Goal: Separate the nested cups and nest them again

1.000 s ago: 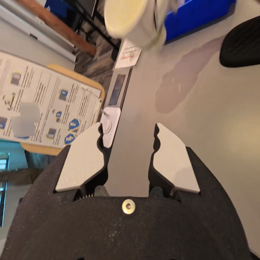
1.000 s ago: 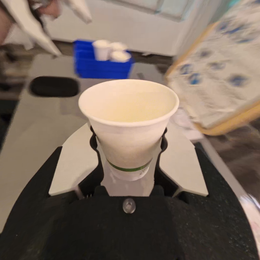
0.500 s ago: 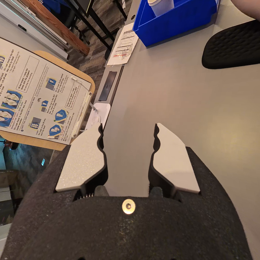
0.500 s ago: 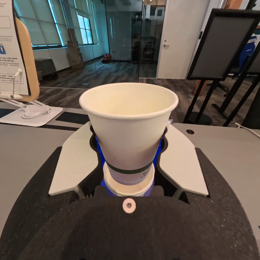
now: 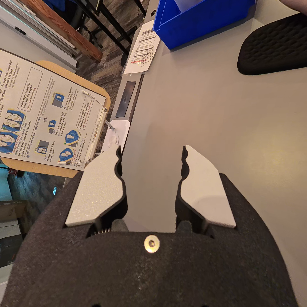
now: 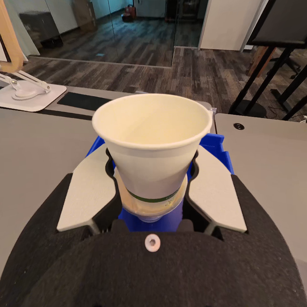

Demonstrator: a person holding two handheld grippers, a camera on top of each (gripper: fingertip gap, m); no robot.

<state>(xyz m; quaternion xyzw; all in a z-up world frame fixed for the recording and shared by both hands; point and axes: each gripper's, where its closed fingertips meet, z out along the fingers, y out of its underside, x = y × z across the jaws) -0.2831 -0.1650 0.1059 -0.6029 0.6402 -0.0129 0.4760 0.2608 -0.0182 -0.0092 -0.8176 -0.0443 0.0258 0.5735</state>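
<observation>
The cup [image 6: 152, 149] was gripped by the right hand-held gripper [image 6: 152, 163] and had been lowered into a second cup [image 6: 149, 210] standing in the blue bin [image 6: 222, 149]; half a second before, it sat higher above that cup. Nesting was judged under way, not seated. The left hand-held gripper [image 5: 151, 163] was held wide and empty over the table [image 5: 216, 116], short of the bin, as before.

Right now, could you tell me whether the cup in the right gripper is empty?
Empty: the right gripper holds the paper cup upright, and its pale inside shows bare.
</observation>
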